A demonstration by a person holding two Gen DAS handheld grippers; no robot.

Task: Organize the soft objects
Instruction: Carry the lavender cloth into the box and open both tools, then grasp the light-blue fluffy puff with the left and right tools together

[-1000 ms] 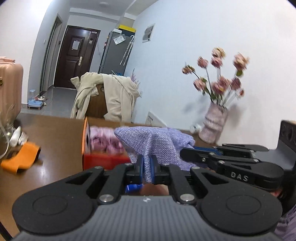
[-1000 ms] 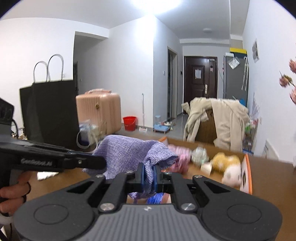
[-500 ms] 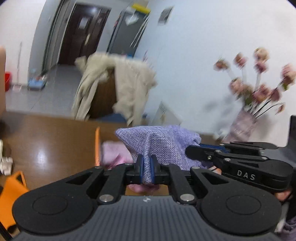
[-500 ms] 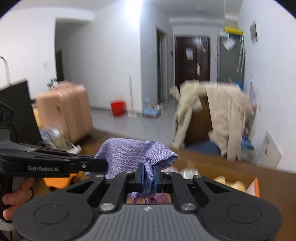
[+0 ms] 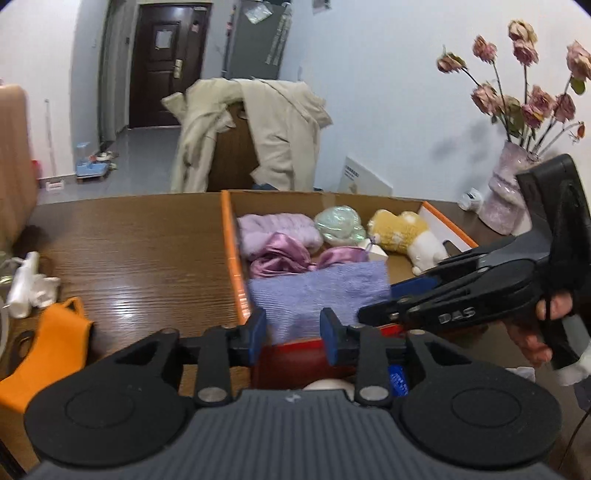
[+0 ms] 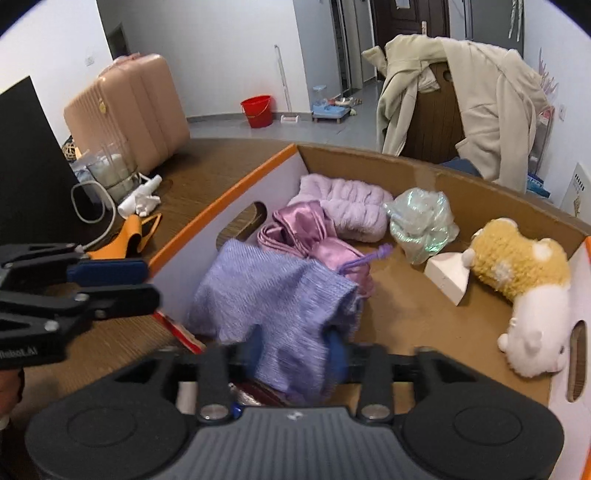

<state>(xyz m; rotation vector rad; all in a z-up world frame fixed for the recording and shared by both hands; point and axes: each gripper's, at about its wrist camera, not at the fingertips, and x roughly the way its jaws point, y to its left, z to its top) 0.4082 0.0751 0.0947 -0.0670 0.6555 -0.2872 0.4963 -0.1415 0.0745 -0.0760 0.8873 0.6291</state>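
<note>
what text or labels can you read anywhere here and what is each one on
"DAS": on the side of the right gripper, in the left wrist view.
"...obot.AI", start cut off at the frame edge: on the side of the left gripper, in the right wrist view.
White board against the wall: print too small.
Papers on the door and fridge: unreadable.

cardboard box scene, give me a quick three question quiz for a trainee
1. True or false: the purple cloth lies at the near end of the cardboard box.
2. Which toy lies against the box's right wall in the right wrist view? A) yellow and white plush toy B) red ball C) blue car
3. Fill in: the jaws of the left gripper and the right gripper, just opening, stand ____.

Key: 1 true; 2 A; 3 open, no longer clamping the cloth.
</note>
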